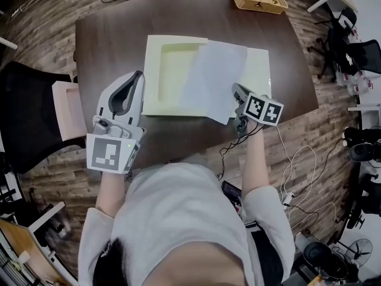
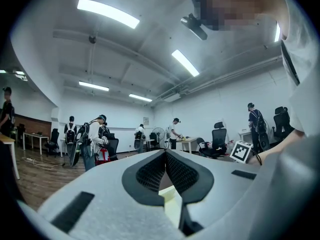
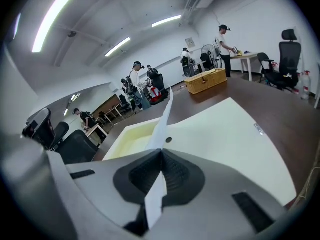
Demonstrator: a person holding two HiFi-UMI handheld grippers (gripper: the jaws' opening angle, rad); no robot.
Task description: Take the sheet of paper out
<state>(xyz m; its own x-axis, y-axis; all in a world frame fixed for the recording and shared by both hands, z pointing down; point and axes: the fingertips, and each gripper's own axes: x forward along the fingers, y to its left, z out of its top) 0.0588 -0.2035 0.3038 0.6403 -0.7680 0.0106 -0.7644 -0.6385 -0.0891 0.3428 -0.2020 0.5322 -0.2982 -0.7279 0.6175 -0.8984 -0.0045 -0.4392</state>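
The right gripper pinches the near corner of the sheet of paper. The paper stretches away from it, up and to the left, over the open yellow case on the brown table. The left gripper has its tips pressed together by the left side of the case, and I cannot tell if it holds anything. So the right hand has the paper, and I think the pull should go back toward the person, along the paper's long way.
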